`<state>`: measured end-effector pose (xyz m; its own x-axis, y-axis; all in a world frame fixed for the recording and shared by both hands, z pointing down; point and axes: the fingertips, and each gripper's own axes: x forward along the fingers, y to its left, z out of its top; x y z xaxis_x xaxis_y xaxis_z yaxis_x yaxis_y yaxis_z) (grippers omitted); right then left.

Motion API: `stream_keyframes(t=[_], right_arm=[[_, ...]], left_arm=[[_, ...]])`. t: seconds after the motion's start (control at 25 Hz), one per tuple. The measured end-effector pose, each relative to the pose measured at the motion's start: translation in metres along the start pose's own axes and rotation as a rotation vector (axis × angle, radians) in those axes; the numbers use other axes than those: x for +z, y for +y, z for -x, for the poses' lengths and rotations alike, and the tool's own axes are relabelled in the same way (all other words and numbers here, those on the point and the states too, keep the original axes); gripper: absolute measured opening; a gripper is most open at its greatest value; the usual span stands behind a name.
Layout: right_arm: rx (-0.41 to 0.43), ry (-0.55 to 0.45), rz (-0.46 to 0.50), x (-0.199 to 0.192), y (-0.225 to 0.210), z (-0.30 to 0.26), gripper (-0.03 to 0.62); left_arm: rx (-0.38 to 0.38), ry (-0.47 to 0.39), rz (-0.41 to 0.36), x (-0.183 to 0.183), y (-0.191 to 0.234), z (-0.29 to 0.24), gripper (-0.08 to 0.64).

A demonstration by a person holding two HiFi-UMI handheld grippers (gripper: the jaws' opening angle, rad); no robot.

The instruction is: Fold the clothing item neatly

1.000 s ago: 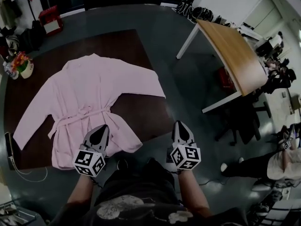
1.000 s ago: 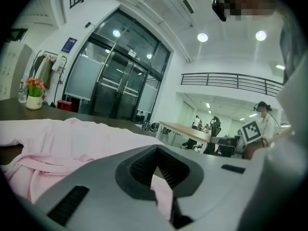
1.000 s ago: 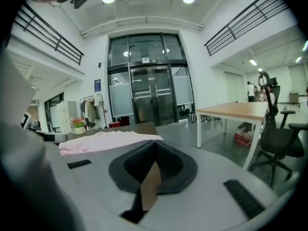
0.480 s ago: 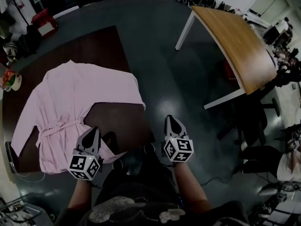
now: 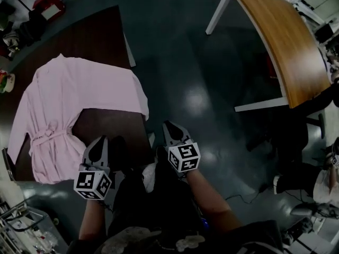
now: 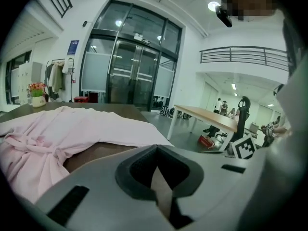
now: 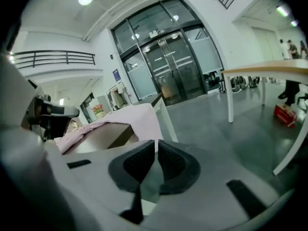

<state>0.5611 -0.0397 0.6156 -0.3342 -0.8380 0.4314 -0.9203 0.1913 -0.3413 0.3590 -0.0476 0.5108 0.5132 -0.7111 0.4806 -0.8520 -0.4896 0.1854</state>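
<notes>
Far left first: pink robe (image 5: pixel 63 105) spread flat on the dark table (image 5: pixel 106 41), front up, with belt (image 5: pixel 46 136) knotted at the waist and one sleeve out to the table's right edge, draped over it. Looks soft, light and limp — bound to sag between any two pinch points, never to hold a crease alone. Probably a little slick on that tabletop too, so expect sliding rather than a clean pivot. Best taken at seams and corners: shoulder and sleeve cuff, or the two hem corners, pinched firmly and lifted together to keep the edge straight. Worth minding the loose belt ends, likely to trail.

Next along, left gripper (image 5: pixel 98 144) at the table's near edge, just short of the hem, pads pressed together on nothing. Then right gripper (image 5: pixel 172 128) off the table's near right corner, over bare floor (image 5: pixel 201 99), likewise closed and empty. No contact with the cloth — not yet into the folding. Must spread both sets of jaws before any grab.
</notes>
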Motion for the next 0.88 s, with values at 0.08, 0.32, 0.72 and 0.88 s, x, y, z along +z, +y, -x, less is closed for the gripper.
stream_keyframes(t=[0.08, 0.32, 0.72, 0.88], right_arm=[[0.069, 0.040, 0.019, -0.013, 0.008, -0.015, 0.002], [0.212, 0.137, 0.097, -0.042, 0.029, -0.057, 0.098], [0.202, 0.200, 0.180, -0.058, 0.033, -0.092, 0.140], [0.166, 0.211, 0.162, -0.058, 0.029, -0.093, 0.135]], left_arm=[[0.011, 0.009, 0.004, -0.003, -0.006, -0.009, 0.009], [0.032, 0.027, 0.017, -0.008, -0.011, -0.020, 0.009], [0.081, 0.010, 0.090, -0.015, 0.001, -0.009, 0.010], [0.100, 0.015, 0.092, -0.018, 0.007, 0.001, 0.009]])
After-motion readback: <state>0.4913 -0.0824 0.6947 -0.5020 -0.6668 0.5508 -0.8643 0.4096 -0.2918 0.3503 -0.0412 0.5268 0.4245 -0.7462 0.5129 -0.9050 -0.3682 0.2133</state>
